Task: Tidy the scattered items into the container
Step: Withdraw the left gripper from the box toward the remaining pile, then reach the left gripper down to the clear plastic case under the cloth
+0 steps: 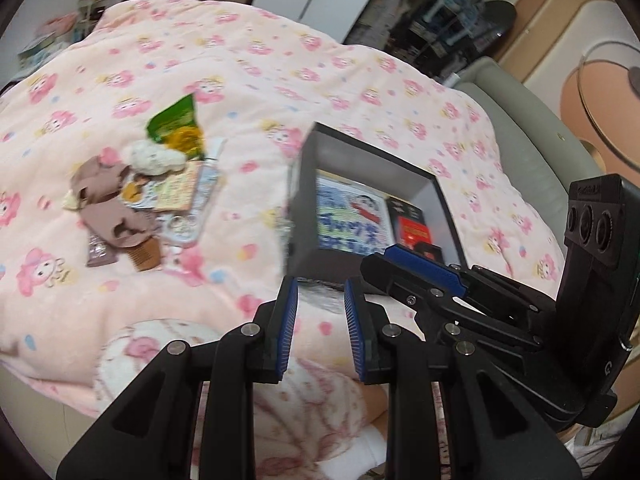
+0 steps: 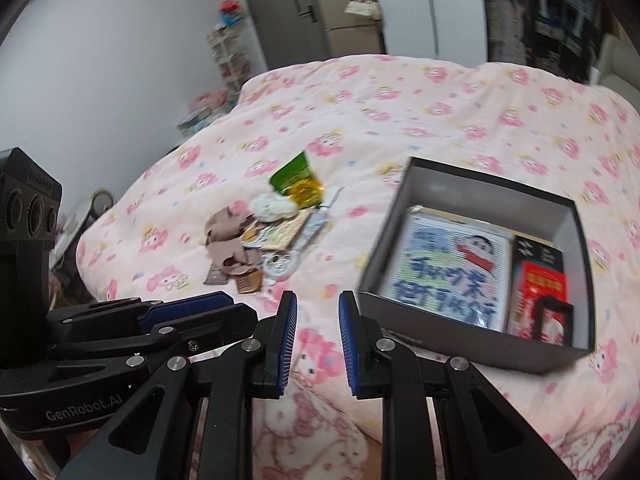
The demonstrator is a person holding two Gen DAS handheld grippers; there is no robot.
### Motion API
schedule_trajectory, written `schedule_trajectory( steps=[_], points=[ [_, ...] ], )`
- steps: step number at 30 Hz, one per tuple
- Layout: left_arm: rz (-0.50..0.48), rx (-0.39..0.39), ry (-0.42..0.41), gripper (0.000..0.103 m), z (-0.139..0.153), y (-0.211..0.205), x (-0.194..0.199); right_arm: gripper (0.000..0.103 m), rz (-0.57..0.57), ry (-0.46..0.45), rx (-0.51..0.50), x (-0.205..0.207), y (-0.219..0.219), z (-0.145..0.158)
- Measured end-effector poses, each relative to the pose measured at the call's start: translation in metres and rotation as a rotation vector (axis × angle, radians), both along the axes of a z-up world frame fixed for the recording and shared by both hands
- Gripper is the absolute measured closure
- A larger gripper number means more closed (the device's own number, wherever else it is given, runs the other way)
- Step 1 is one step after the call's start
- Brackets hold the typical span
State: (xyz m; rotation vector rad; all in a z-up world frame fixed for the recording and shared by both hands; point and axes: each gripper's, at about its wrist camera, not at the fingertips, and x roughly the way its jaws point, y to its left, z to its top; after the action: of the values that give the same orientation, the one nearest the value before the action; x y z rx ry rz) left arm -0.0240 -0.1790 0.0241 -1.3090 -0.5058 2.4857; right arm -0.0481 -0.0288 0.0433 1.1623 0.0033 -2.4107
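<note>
Lying in a loose heap at left of centre in the left wrist view: the scattered items (image 1: 140, 192), on a pink flowered quilt (image 1: 280, 60). Well apart from the heap, right of centre: the container (image 1: 304, 200), a dark open box already bearing a cartoon-printed packet (image 1: 352, 220) and a red and black packet (image 1: 412, 228).

Both tongs low in their own frames, over the quilt's near edge. Left gripper (image 1: 321, 328): narrowly parted, nothing between the blue pads. Right gripper (image 2: 318, 344): likewise only a narrow gap, nothing held. Neither touching heap nor box.

Handling, by judgement:
- Green snack pouch (image 1: 176, 124) at the heap's upper end: light, crinkly, probably slippery; best pinched at a flat sealed edge.
- White fluffy toy (image 1: 156, 158): soft, compressible; safe to squeeze through the middle.
- Brown cloth piece (image 1: 110, 200): limp, likely to drape and drag neighbours; better gathered at a bunched fold.
- Wooden comb (image 1: 146, 256) at the heap's lower edge: stiff, thin, lying flat; hard to get pads under on soft bedding, so taken across its spine.
- Small brown wrapper (image 1: 100, 252): light, flat, prone to slipping.
- Cards and a clear blister pack beneath the toy: too blurred to tell further.

Overlap throughout the heap; outermost pieces likely easiest first.
</note>
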Motion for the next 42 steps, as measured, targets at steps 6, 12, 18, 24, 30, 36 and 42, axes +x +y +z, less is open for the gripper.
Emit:
schedule_trajectory(
  steps=[6,12,18,24,30,36,42],
  points=[
    [0.049,0.012,-0.010,0.080,-0.012,-0.031,-0.003,0.085,0.053,-0.009,0.038,-0.010,-0.035,-0.009],
    [0.113,0.022,-0.056,0.080,-0.035,-0.059,-0.011,0.085,0.119,-0.087,0.047,-0.029,-0.065,-0.032],
    [0.150,0.034,-0.091,0.080,-0.053,-0.084,-0.021,0.085,0.165,-0.161,0.048,-0.046,-0.091,-0.055],
    [0.171,0.044,-0.122,0.080,-0.071,-0.102,-0.032,0.085,0.187,-0.195,0.065,-0.063,-0.111,-0.070],
    [0.209,0.062,-0.173,0.079,-0.092,-0.120,-0.052,0.085,0.200,-0.248,0.064,-0.083,-0.127,-0.090],
    [0.229,0.092,-0.259,0.072,-0.121,-0.132,-0.083,0.084,0.169,-0.308,0.047,-0.111,-0.134,-0.114],
    [0.077,0.061,-0.319,0.061,-0.142,-0.119,-0.116,0.082,0.070,-0.367,0.076,-0.139,-0.122,-0.143]
  ],
)
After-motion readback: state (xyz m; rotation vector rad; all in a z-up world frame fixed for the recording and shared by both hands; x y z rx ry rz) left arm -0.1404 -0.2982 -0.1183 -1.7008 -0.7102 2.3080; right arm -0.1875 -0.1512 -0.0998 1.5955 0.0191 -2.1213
